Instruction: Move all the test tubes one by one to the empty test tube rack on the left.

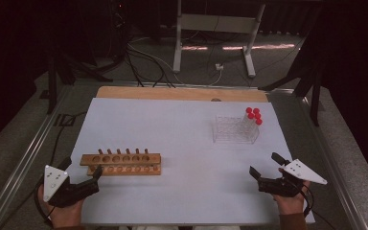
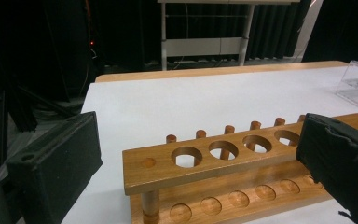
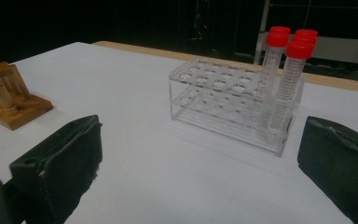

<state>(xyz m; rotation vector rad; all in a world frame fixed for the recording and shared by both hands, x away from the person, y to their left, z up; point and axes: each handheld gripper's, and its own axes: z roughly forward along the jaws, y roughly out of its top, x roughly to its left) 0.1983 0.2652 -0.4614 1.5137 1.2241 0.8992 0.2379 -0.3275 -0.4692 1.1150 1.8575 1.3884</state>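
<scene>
We hold both grippers wide open and empty: the left gripper [image 1: 81, 176] just before the empty wooden rack [image 1: 121, 163], the right gripper [image 1: 264, 168] facing four red-capped tubes [image 1: 253, 115] ahead, none moved.

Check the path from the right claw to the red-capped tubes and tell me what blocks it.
Nothing visible does. Bare white table lies between the open right claw and the tubes, which stand at one end of the clear rack.
</scene>
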